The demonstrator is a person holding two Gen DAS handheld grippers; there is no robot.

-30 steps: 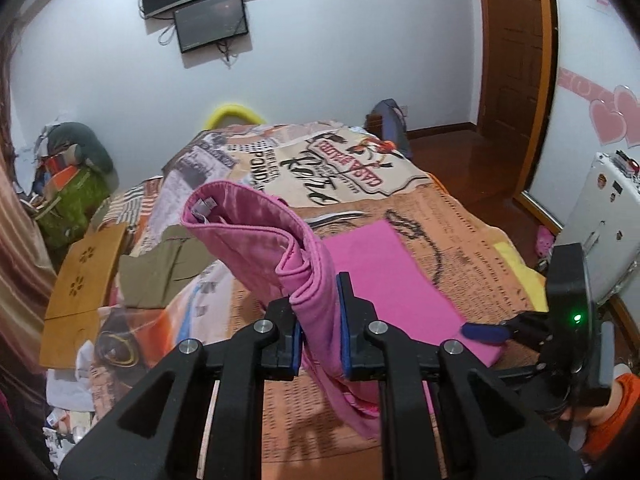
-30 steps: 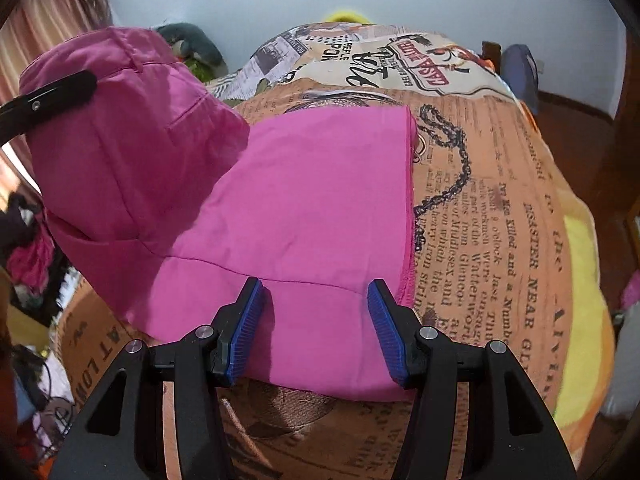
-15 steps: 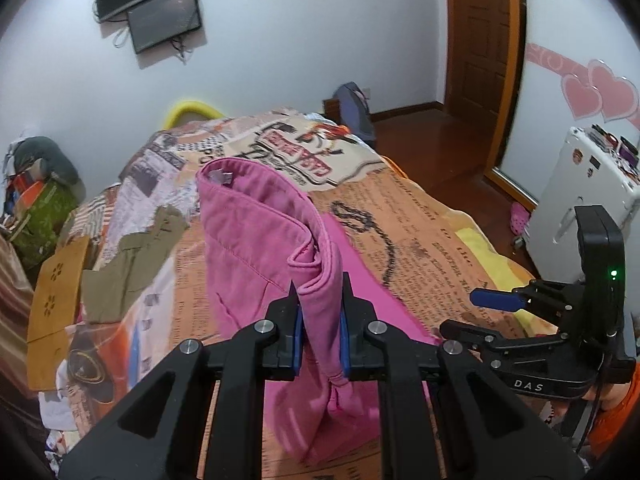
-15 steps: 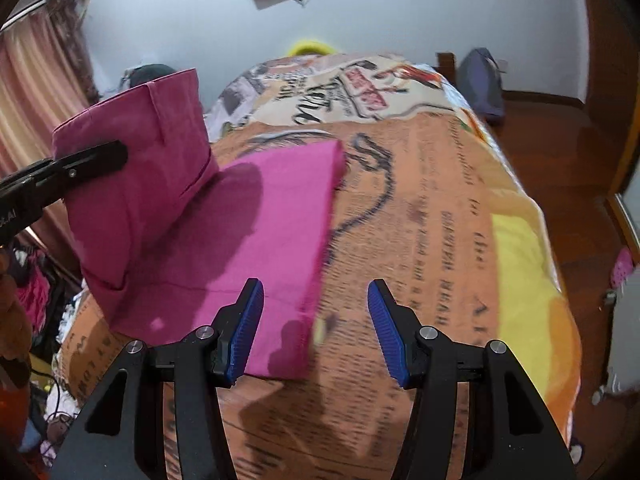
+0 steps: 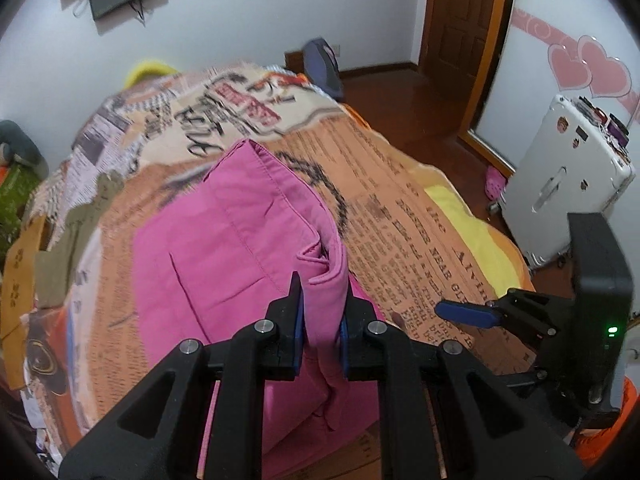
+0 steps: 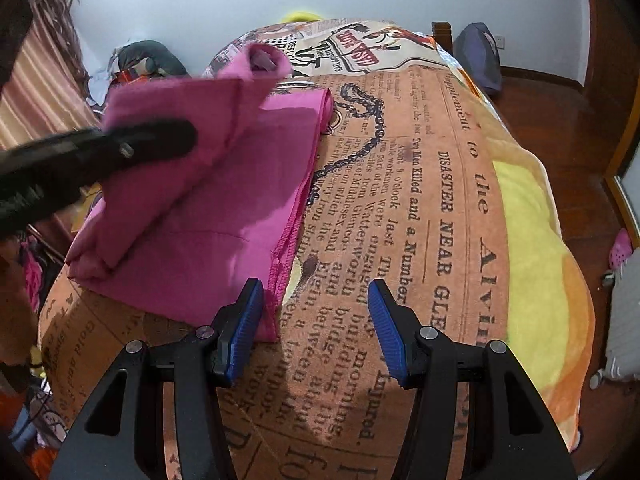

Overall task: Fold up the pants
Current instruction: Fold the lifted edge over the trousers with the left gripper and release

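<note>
**Operator:** While my left gripper (image 5: 322, 322) is clamped on a bunched edge of the pink pants (image 5: 224, 248), I'm carrying that half over the half lying flat on the newsprint blanket (image 5: 420, 240). My right gripper (image 6: 316, 330) is empty, its jaws standing apart above the blanket, with one blue pad (image 6: 244, 328) just at the near hem of the flat layer.

**Spotter:** How do you plan to land the fold cleanly?

**Operator:** I'd bring the held edge down low and square over the flat layer's edge, keep the cloth taut so it doesn't roll, and let go only once it rests. I judge the right gripper could pin or smooth the lower layer if it creeps.

**Spotter:** Which camera tells you more?

**Operator:** The left wrist view shows the grip itself: fabric pinched between the pads, folds hanging below, and the right gripper off to the side. It hides the lower layer's far edge. The right wrist view gives me that: the flat layer's stitched side edge beside the chain print, and the lifted part draped over it, though the left gripper there is blurred.
</note>
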